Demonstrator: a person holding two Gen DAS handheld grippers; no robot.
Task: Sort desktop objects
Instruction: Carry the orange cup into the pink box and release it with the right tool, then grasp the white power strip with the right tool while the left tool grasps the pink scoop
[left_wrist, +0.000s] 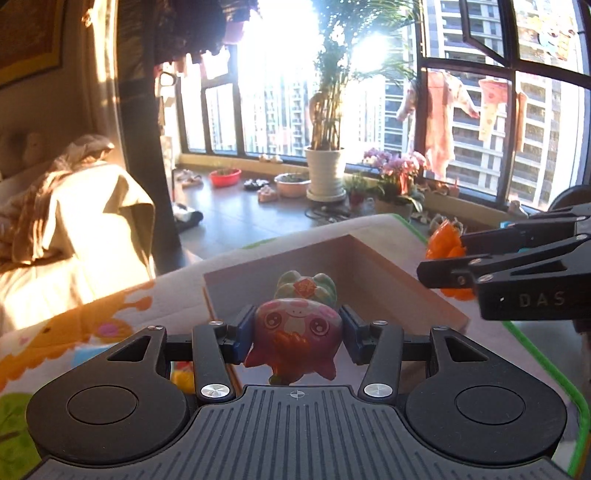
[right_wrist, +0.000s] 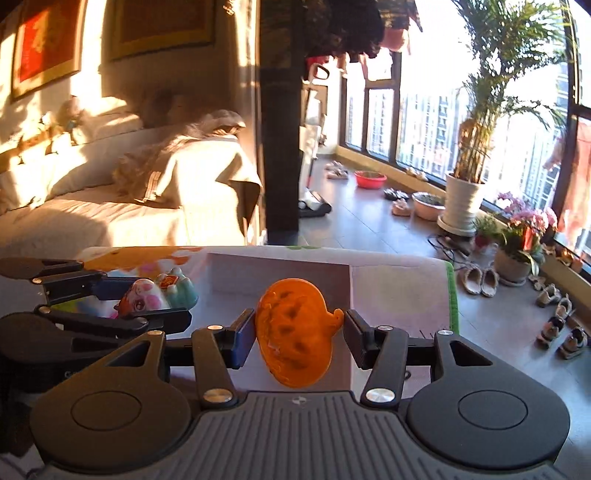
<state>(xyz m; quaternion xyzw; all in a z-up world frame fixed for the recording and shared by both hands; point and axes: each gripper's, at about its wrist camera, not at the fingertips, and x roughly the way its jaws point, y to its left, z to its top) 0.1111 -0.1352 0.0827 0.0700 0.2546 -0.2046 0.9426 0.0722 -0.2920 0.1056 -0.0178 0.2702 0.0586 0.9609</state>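
Two wrist views look across a table covered by a colourful cartoon-print mat with a green border (left_wrist: 417, 230), sunlit from tall windows beyond.

In the left wrist view, the left gripper (left_wrist: 295, 338) sits at 6 o'clock, its blue-padded fingers (left_wrist: 242, 338) closed partway against both sides of a glossy pink round-faced cartoon figurine with big eyes (left_wrist: 295, 328). Just behind it, toward 12 o'clock, stands a pale green figurine with a red tag on its front (left_wrist: 306, 288), inside a shallow, open pale cardboard box (left_wrist: 369, 254) that lies on the mat. Whether the pink figurine rests on the box floor or hangs above it cannot be told.

At 3 o'clock in the same view, the right gripper (left_wrist: 439, 266) reaches in from the side, a translucent orange, lumpy plastic toy (left_wrist: 443, 240) between its fingers.

The right wrist view shows that grip up close: the right gripper (right_wrist: 299, 332) is closed partway on the orange toy (right_wrist: 291, 332), a pad touching each side (the toy fills the gap). The box (right_wrist: 280, 266) lies beyond it. At 9 o'clock, the left gripper (right_wrist: 147, 299) holds the pink figurine (right_wrist: 146, 295), the green one (right_wrist: 181, 290) just beside.

A potted palm in a white pot (left_wrist: 325, 170) stands by the window at 12 o'clock.
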